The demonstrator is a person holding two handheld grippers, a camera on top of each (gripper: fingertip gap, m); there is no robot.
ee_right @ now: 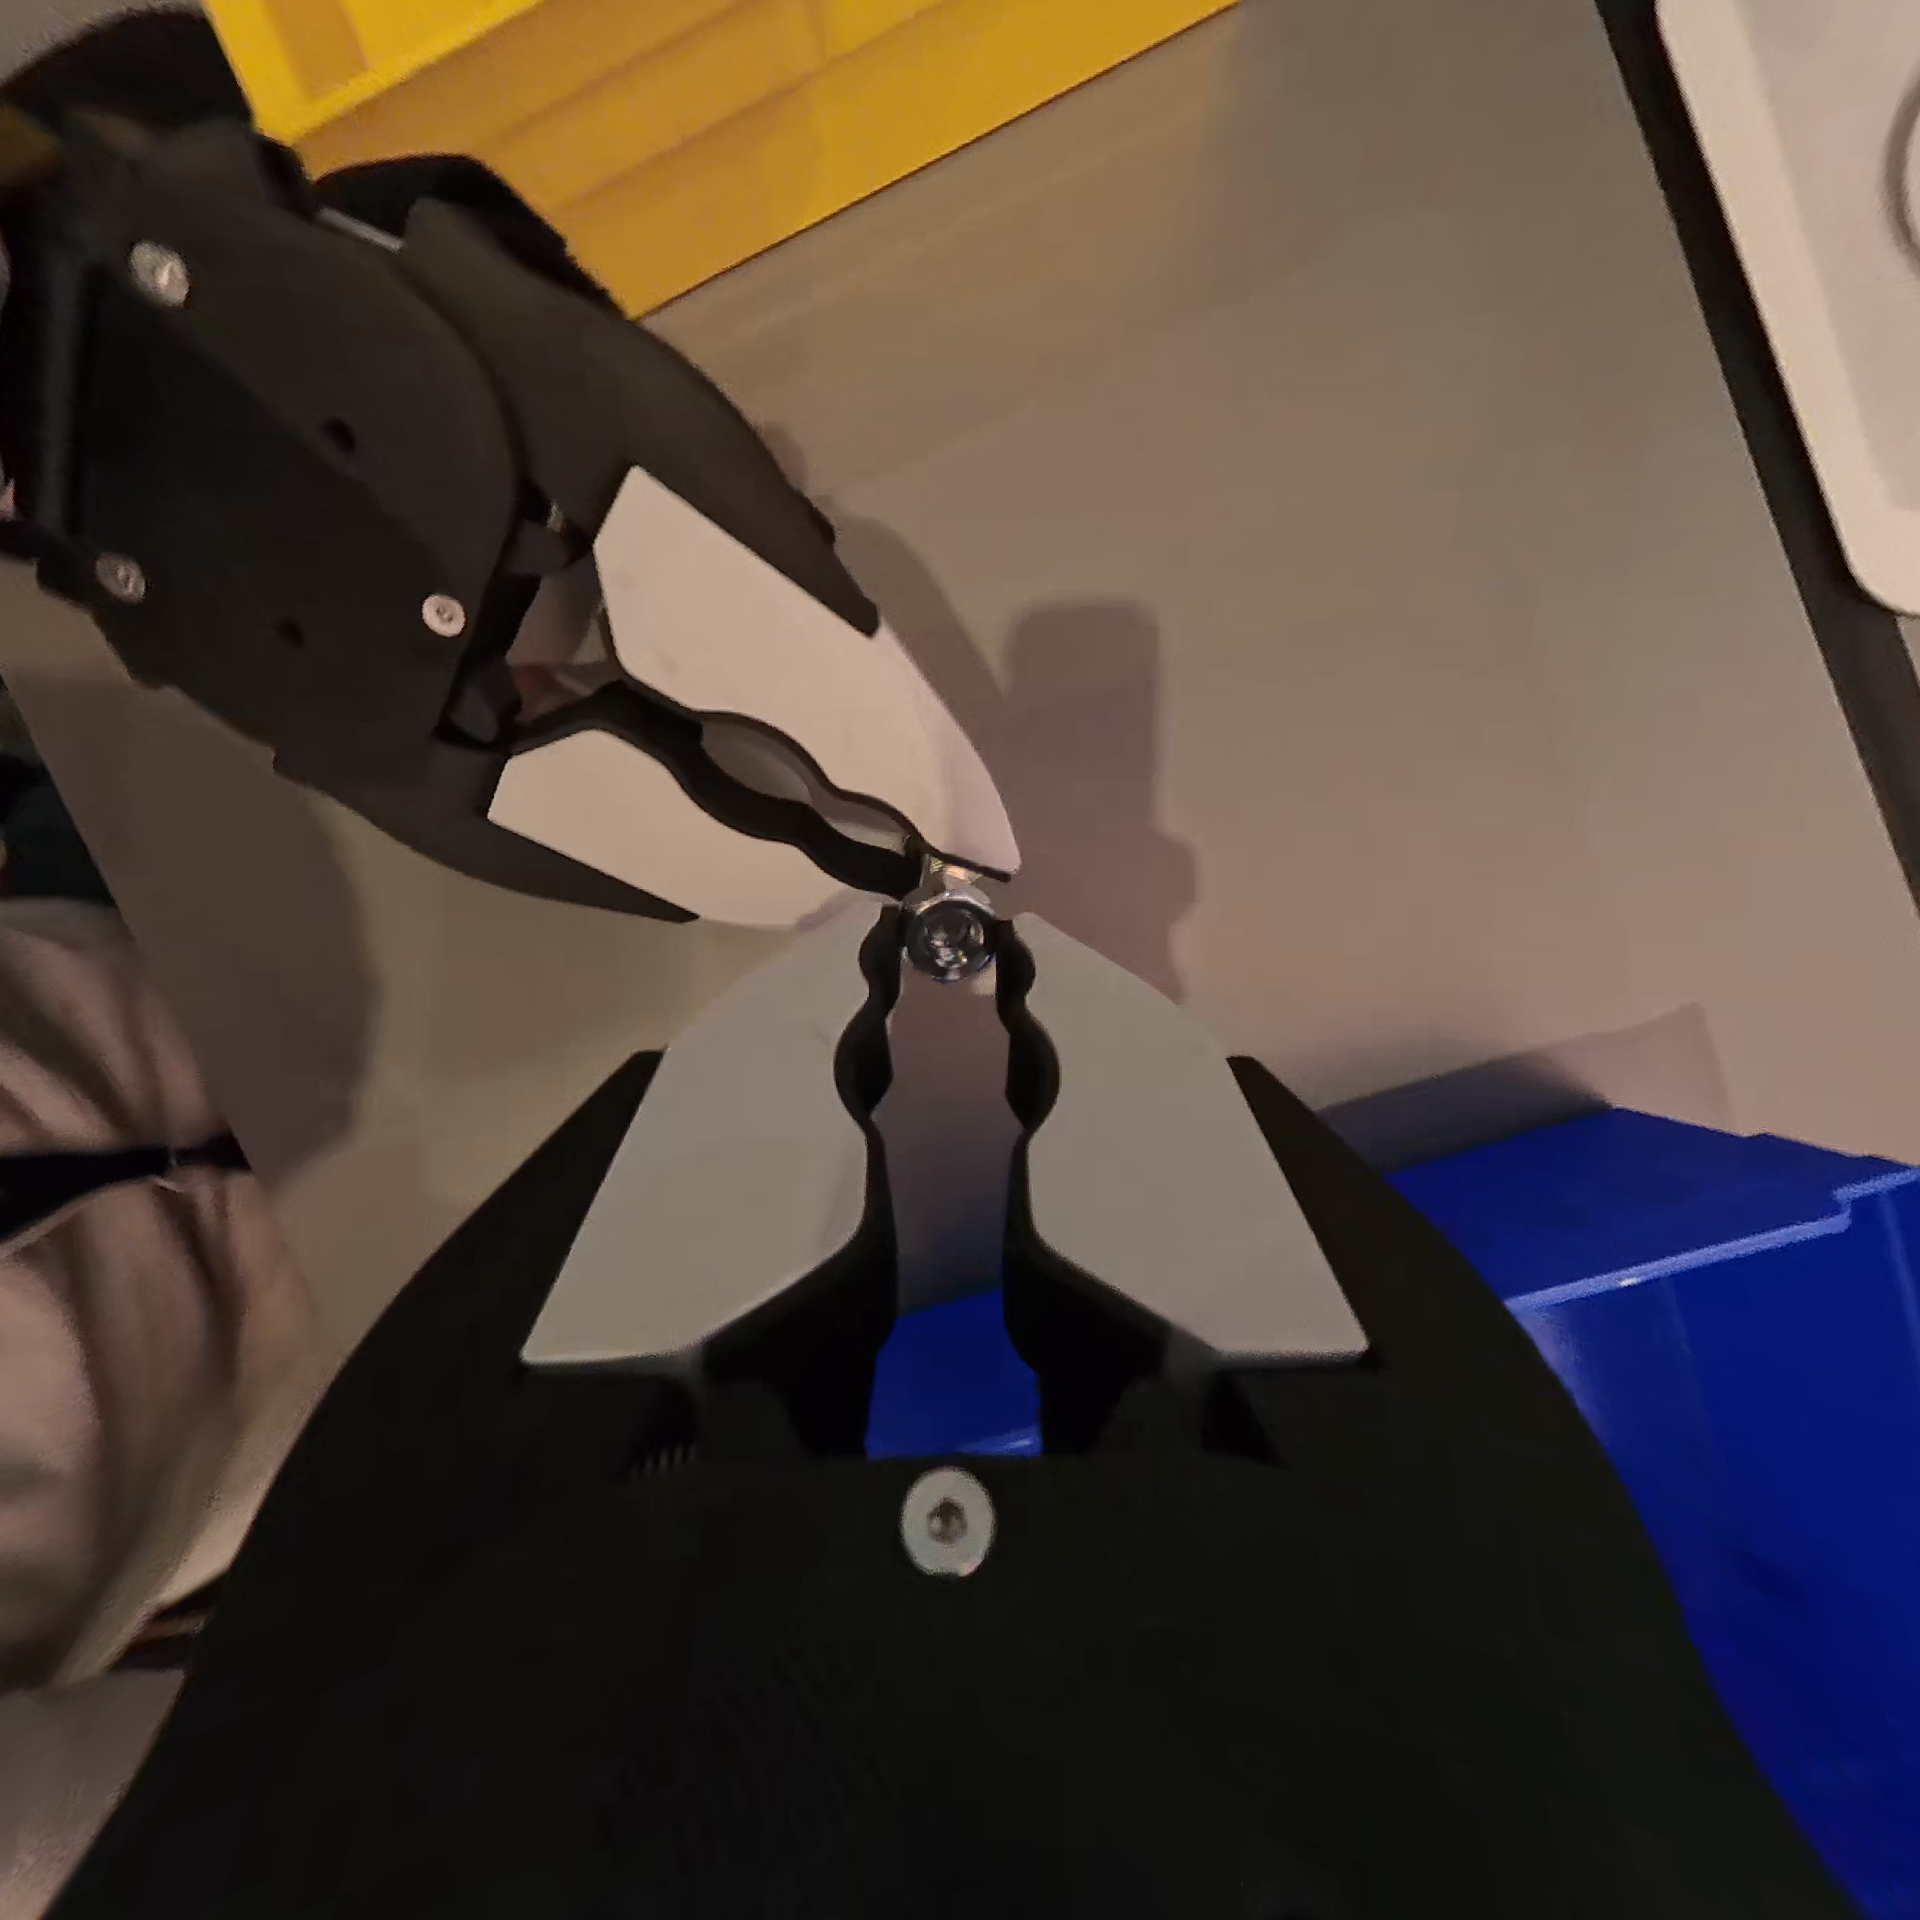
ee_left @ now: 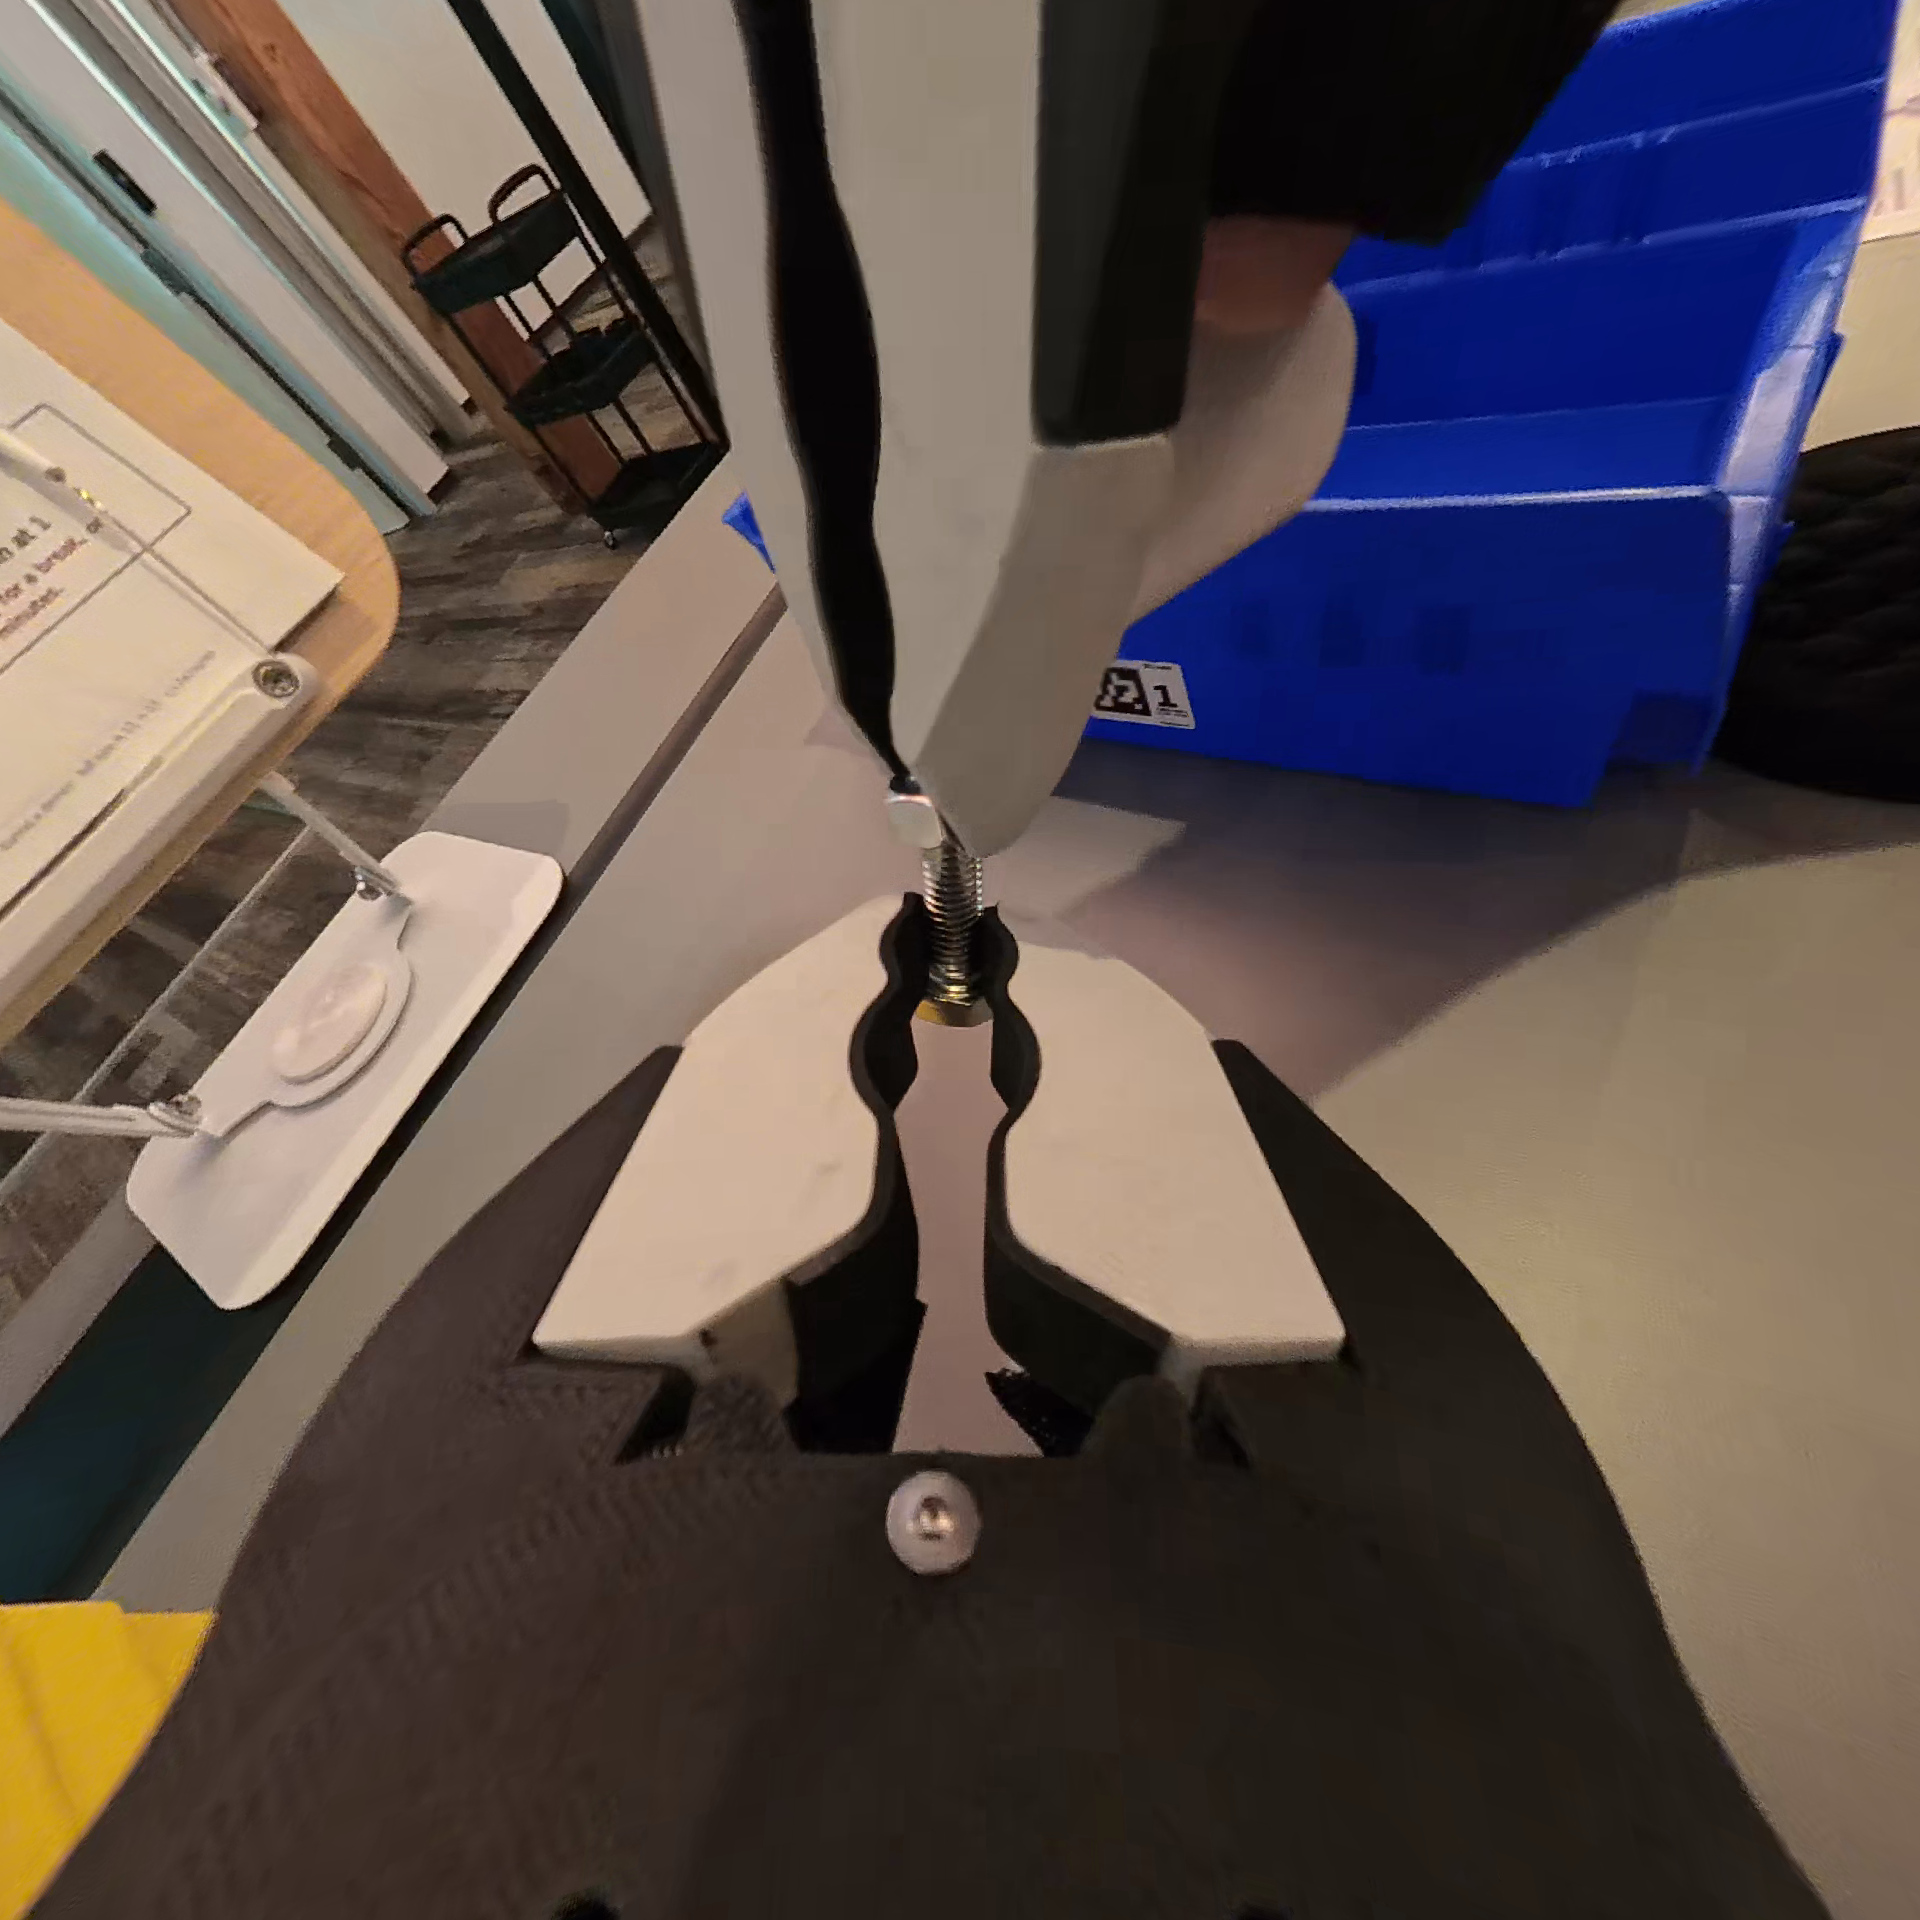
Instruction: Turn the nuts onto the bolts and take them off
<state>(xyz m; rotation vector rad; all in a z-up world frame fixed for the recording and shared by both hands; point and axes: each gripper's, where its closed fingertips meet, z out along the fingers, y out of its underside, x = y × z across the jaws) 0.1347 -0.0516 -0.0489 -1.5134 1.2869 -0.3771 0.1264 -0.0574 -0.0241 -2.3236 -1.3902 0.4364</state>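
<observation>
In the left wrist view my left gripper [ee_left: 948,935] is shut on a silver bolt [ee_left: 943,904] near its head, and the threaded shaft points away from the camera. A silver nut [ee_left: 914,818] sits at the shaft's far end. My right gripper [ee_left: 923,795] comes down from above and is shut on this nut. In the right wrist view my right gripper [ee_right: 945,930] holds the nut [ee_right: 943,943], seen end-on with the bolt tip in its middle. The left gripper [ee_right: 940,871] reaches in from the upper left and clamps the bolt just beyond it. All of this is held above the grey table [ee_left: 1558,1247].
A blue bin [ee_left: 1507,582] stands at the back right and also shows in the right wrist view [ee_right: 1662,1299]. A yellow bin [ee_left: 83,1714] [ee_right: 727,125] is near the left gripper. A white stand base [ee_left: 343,1060] sits at the table's left edge. A person's sleeve [ee_right: 104,1247] is at the left. Only a small space, under 4 cm, lies between the two pairs of fingers.
</observation>
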